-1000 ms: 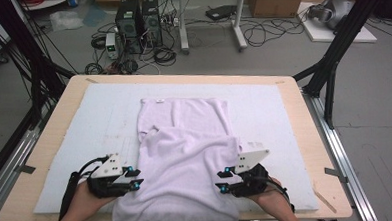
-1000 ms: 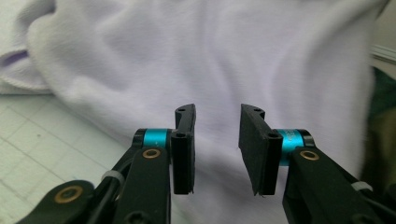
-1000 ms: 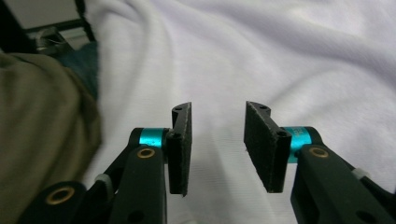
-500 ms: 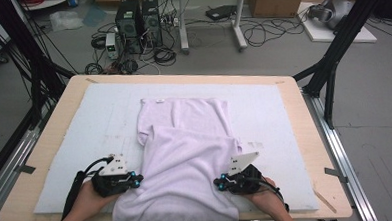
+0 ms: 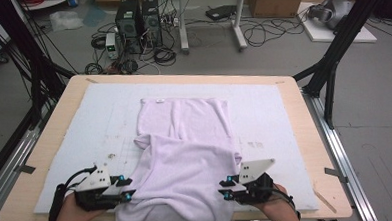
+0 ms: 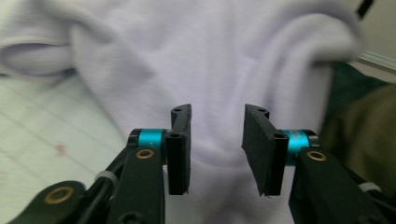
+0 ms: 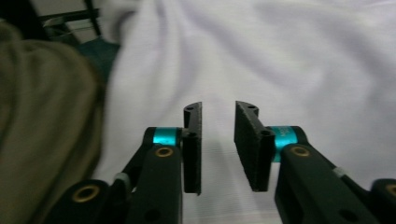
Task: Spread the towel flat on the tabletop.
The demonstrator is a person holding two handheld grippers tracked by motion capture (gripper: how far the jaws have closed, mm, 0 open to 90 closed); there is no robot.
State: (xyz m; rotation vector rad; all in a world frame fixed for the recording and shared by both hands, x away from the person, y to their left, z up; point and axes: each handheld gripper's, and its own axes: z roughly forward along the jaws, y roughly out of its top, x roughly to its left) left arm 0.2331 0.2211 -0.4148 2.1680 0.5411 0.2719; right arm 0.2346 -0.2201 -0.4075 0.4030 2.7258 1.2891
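Two grippers sit at the near edge of the table (image 5: 45,147) in the high view, one on each side of a pale lilac shirt (image 5: 186,156). The shirt lies on a white mat (image 5: 274,112), its far half flat and its near half folded back on itself, with the hem spilling over the table's near edge toward us. The left gripper (image 5: 129,188) points at the shirt's left edge, and the right gripper (image 5: 222,187) points at its right edge. Neither one seems to hold the cloth here.

In the left gripper view, we see the two black jaws partly apart after having just been opening, with nothing pinched between them. The shirt (image 6: 210,60) lies beyond and beneath them in soft folds, a thick roll of cloth at the upper left.

In the right gripper view, the jaws have likewise just been opening and now stand with a narrow empty gap. Smooth cloth (image 7: 299,60) spreads under them, and the person's olive trousers (image 7: 42,140) fill the left side.

We judge the main risk to be the hanging hem: with both grips let go, its weight could drag the fold off the table. A fresh pinch could also catch two layers at once, because the folded cloth lies doubled just there.
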